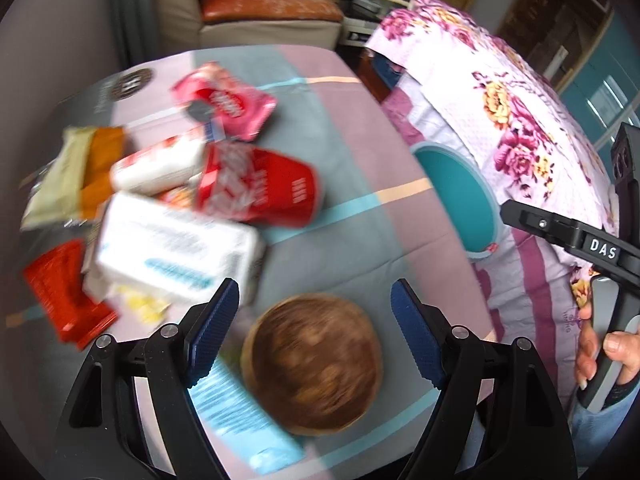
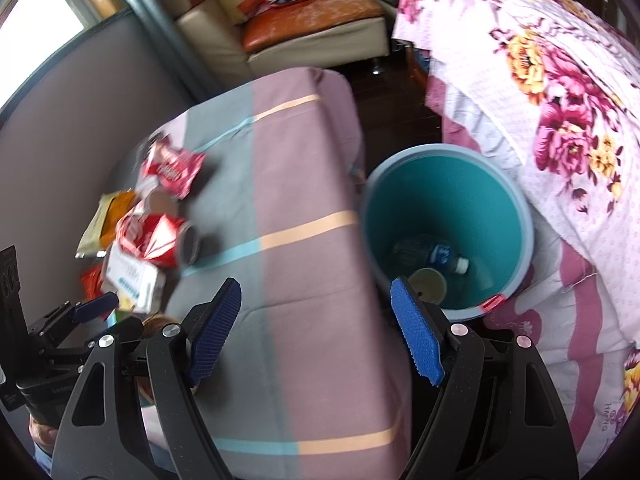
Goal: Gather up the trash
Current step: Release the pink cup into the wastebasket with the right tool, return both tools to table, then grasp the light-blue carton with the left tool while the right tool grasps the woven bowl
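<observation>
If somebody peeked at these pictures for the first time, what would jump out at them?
Probably the messy heap of bright wrappers: a red cup, a white carton and a pink packet, piled on the far left of the striped table. Next, the teal bin beside the table's right edge, with a bottle already lying inside. Both tools, left and right, hang open and hold nothing.

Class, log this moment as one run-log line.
left claw: open, empty | right claw: open, empty | round teal plastic bin: holds clear plastic bottle
</observation>
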Motion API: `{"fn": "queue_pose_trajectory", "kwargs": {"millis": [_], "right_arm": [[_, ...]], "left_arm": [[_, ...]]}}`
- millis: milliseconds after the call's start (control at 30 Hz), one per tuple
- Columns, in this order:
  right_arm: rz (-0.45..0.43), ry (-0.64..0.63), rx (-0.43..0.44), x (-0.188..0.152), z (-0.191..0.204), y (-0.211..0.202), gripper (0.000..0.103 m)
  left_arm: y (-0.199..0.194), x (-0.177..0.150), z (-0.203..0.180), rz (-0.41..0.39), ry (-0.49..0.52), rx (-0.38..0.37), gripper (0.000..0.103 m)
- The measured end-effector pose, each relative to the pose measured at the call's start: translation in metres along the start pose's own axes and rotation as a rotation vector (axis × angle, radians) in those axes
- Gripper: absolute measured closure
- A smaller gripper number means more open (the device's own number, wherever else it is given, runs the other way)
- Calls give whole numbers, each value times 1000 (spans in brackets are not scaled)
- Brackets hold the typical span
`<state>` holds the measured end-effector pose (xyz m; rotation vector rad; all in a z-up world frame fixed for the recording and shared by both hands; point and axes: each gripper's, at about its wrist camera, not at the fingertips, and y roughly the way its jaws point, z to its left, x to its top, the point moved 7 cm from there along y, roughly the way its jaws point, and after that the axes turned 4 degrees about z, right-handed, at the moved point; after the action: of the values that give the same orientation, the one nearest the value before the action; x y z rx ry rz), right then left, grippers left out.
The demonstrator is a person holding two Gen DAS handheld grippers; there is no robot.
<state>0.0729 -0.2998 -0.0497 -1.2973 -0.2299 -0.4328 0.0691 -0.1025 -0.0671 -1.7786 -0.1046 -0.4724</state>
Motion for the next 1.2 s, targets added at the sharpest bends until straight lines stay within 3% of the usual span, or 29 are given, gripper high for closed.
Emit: {"fn": "queue_pose_trajectory", "kwargs": {"millis": [167,267,400,667,967,1200], "right_arm": [[45,-40,26,-18,31,3,29],[76,-58,43,-28,42,8,29],[116,-76,54,-43,57,18,29],[170,-105,66,-62,78,29,29],[260,-93,126,-81,96,55,30],[299,-136,158,-89,119,70,51]], "left_arm": [[-8,-35,34,18,-41,17,23],[-3,-60,47,53,-56,20,12],[6,-81,54,92,-61,18,12],[13,-96,56,116,-51,-12,12],[8,-107,98,113,-120,18,10],[3,-107,120,101,-178,11,10]]}}
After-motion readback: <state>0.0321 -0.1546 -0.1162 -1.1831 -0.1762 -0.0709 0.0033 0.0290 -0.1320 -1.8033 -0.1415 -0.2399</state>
